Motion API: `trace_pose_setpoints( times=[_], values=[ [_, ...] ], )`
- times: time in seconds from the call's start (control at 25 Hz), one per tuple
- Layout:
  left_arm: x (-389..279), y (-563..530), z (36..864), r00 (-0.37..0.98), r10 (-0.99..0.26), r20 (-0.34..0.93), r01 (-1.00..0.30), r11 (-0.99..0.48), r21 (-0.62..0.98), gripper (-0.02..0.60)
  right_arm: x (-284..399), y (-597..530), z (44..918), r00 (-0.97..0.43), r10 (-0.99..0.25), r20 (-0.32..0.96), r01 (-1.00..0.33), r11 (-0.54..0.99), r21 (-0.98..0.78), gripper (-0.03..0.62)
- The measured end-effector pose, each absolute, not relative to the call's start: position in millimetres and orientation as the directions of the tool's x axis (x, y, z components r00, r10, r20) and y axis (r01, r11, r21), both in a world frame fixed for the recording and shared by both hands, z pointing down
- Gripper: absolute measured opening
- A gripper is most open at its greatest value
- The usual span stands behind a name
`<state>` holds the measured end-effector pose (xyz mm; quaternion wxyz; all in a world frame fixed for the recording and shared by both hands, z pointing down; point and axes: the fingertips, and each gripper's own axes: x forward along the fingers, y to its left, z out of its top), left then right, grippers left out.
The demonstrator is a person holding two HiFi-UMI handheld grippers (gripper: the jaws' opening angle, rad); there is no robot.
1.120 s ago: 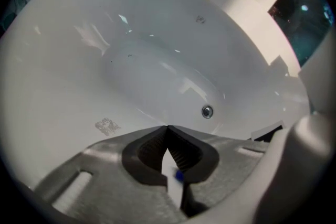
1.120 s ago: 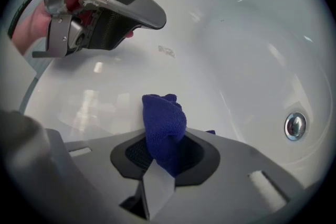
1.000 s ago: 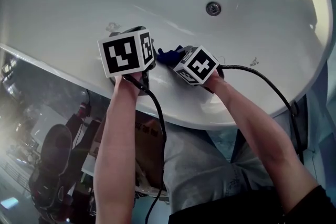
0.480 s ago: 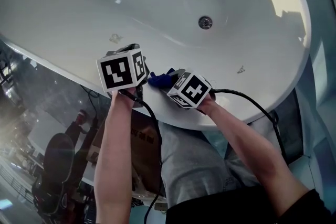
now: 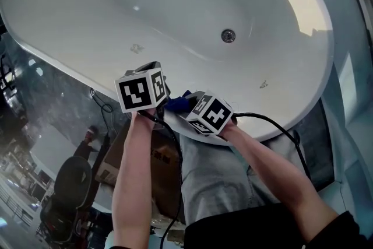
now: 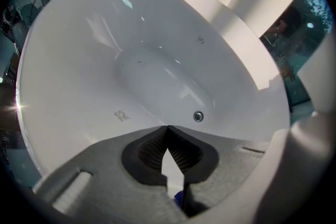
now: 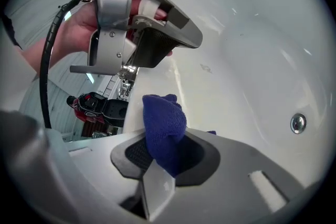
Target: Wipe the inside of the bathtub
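blue cloth (image 7: pixel 164 126) is clamped in right gripper (image 7: pixel 165 150) near the bathtub (image 5: pixel 175 3) rim, left gripper (image 6: pixel 168 135) is closed empty; inside is judged not yet wiped.

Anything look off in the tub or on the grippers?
Nothing spilled or damaged. The bathtub wall carries a grey mark just beyond the left hand-held gripper and a second mark beyond the right hand-held gripper, which clamps a bunched blue cloth.
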<state>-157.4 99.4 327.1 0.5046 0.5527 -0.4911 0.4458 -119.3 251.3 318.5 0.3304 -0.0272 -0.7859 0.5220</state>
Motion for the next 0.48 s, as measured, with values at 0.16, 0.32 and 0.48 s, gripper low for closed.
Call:
trace_pose_setpoints(
  times=[0.16,0.32,0.48],
  values=[
    [-162,101,314,0.112,-0.089,0.99,-0.994,0.0,0.112,0.002,-122,253,299,-0.78,0.401,0.481,-0.289,0.451,-0.844,0.089],
    [-162,99,311,0.105,-0.081,0.991,-0.995,-0.012,0.104,0.002,-126,250,289,-0.792,0.393,0.466,-0.274,0.453,-0.848,0.089],
    [-158,98,318,0.1,-0.074,0.992,-0.995,-0.029,0.098,0.002,-128,247,296,-0.815,0.366,0.448,-0.283,0.423,-0.861,0.089]
  ],
)
